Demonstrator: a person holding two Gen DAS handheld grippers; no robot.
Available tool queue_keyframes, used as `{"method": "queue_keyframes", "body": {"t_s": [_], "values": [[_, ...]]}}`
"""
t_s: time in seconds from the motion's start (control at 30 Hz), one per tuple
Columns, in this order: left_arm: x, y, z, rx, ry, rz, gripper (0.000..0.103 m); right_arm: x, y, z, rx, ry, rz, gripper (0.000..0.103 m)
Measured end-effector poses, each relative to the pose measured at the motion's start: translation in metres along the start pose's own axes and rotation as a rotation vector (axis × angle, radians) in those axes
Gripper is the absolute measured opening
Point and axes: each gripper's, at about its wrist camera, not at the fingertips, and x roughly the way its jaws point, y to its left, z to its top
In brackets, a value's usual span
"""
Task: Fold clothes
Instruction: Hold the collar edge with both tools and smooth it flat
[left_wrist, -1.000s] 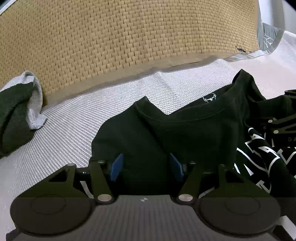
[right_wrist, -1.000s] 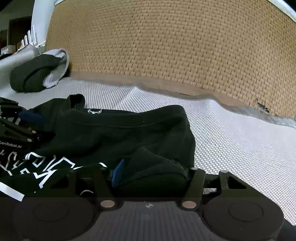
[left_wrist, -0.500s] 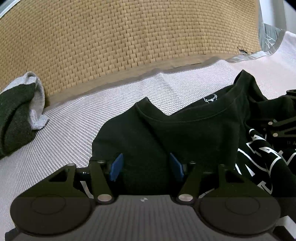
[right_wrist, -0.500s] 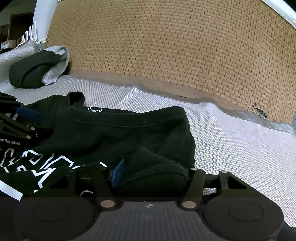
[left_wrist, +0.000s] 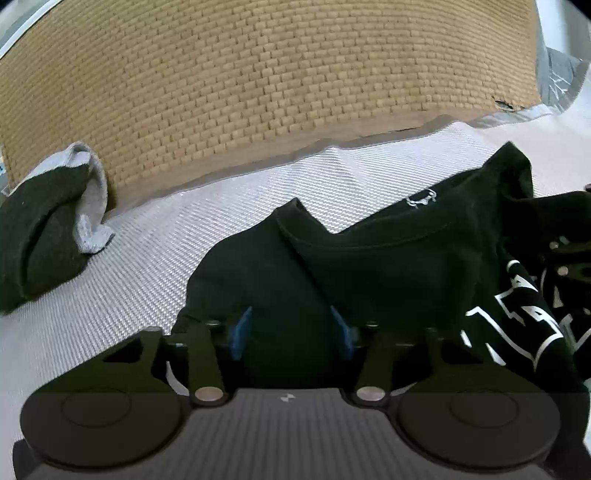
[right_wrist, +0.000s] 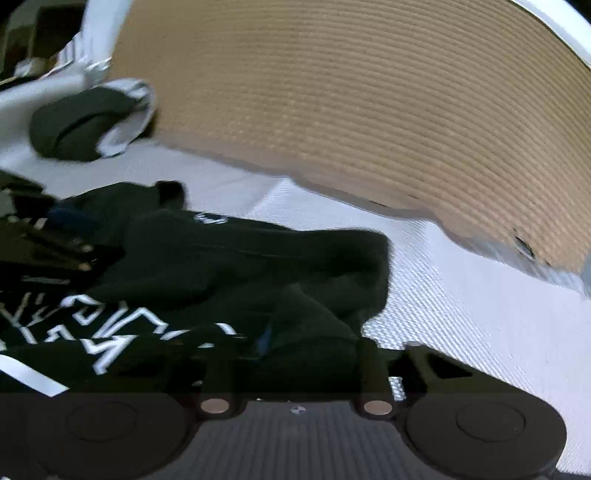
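- The left claw (left_wrist: 291, 332) has a bunched fold of the black T-shirt (left_wrist: 388, 258) between its blue pads (left_wrist: 240, 330), and its jaws are closing on the cloth — the pads look to be pressing into the fold at the shoulder, just beside the collar.
- The right claw (right_wrist: 306, 343) is doing the same at the other shoulder: jaws closing, dark cloth heaped between them. That view is blurred, and only one blue pad (right_wrist: 264, 338) peeks out, so how firmly it bites is hard to say.
- The T-shirt (right_wrist: 258, 266) lies crumpled on the white woven desk (left_wrist: 155, 258), collar toward the tan wicker panel (left_wrist: 258, 92), its white lettering (left_wrist: 517, 325) rumpled between the two claws.
- By its look it is light, limp knit — it should sag and drag instead of holding a line, so both shoulders seem the right places to grip, with enough cloth in each pinch that it will not slide out.
- Well apart, against the panel, sits a rolled dark-and-grey garment (left_wrist: 48, 229).
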Motion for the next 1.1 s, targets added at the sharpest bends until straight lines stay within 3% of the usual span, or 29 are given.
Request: {"method": "queue_keyframes", "body": {"t_s": [0.1,0.17,0.53,0.67,0.73,0.8,0.9,1.0,1.1], "values": [[0.002,-0.011,0.002,0.071,0.003,0.010,0.016,0.005,-0.005,0.004,0.059,0.012,0.048,0.019],[0.007,-0.006,0.004,0.057,0.005,0.008,0.016,0.012,-0.012,0.008,0.093,0.021,0.065,0.018],[0.043,0.025,0.034,-0.077,0.015,-0.004,0.015,0.051,-0.027,0.030,0.008,0.034,-0.013,0.017],[0.046,0.033,0.039,-0.060,0.007,-0.022,0.018,0.056,-0.034,0.030,-0.006,0.029,-0.013,0.018],[0.042,0.040,0.040,-0.059,-0.001,-0.073,0.024,0.053,-0.040,0.027,0.029,0.019,0.009,0.019],[0.032,0.052,0.036,-0.043,-0.033,-0.164,0.048,0.048,-0.050,0.023,0.075,0.017,0.052,0.022],[0.027,0.068,0.036,0.006,-0.045,-0.194,0.064,0.042,-0.067,0.023,0.117,0.009,0.195,0.036],[0.037,0.085,0.039,0.013,0.022,-0.237,0.079,0.036,-0.076,0.025,0.067,-0.002,0.238,0.046],[0.050,0.091,0.037,0.008,0.101,-0.288,0.083,0.039,-0.081,0.027,0.052,0.016,0.230,0.062]]}}
